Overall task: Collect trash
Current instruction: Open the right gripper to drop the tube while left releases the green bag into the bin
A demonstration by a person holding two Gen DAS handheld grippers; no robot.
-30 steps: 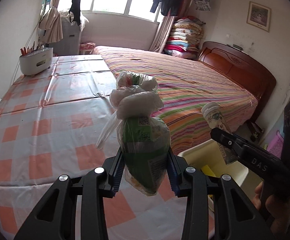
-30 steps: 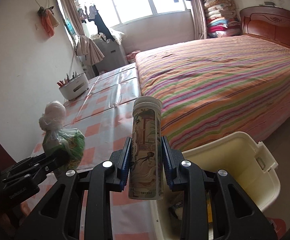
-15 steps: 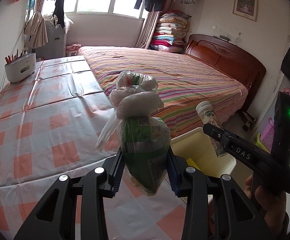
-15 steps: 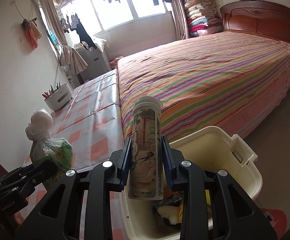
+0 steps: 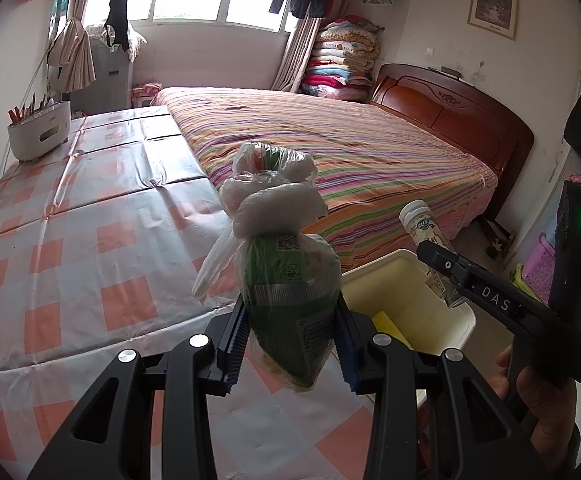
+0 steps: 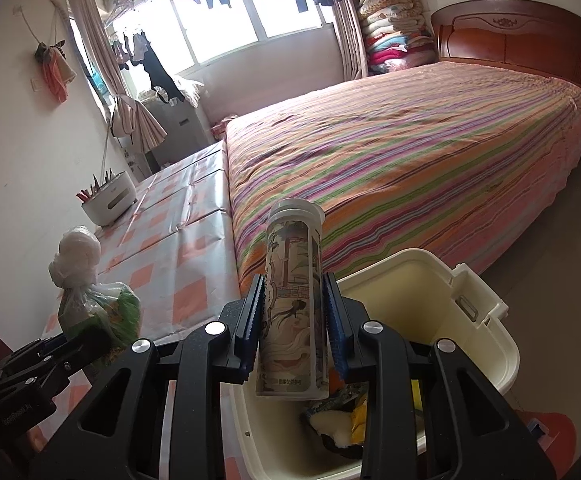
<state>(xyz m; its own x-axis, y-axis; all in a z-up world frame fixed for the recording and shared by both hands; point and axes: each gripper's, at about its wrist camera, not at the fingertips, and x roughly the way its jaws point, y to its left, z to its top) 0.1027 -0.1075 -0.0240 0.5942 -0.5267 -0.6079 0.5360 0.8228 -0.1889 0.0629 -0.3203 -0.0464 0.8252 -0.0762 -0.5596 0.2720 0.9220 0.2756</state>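
My left gripper [image 5: 292, 340] is shut on a knotted clear plastic bag [image 5: 286, 280] with green packaging inside, held above the table's near edge; the bag also shows in the right wrist view [image 6: 90, 300]. My right gripper [image 6: 294, 328] is shut on an upright printed cylindrical tube [image 6: 293, 308] with a white cap, held over the cream plastic bin [image 6: 470, 340]. In the left wrist view the tube [image 5: 430, 248] and right gripper [image 5: 450, 272] hang above the bin [image 5: 394, 280]. The bin holds some wrappers and yellow scraps [image 6: 342, 420].
A table with an orange-and-white checked cloth [image 5: 70, 248] lies at left, with a white utensil holder [image 5: 38, 132] at its far end. A striped bed [image 5: 330, 148] with a wooden headboard [image 5: 450, 116] fills the middle. A purple basket [image 5: 538, 268] stands at right.
Both grippers have moved right and forward, off the table toward the bin. The tube now hangs over the bin's opening; more of the bin's inside shows.
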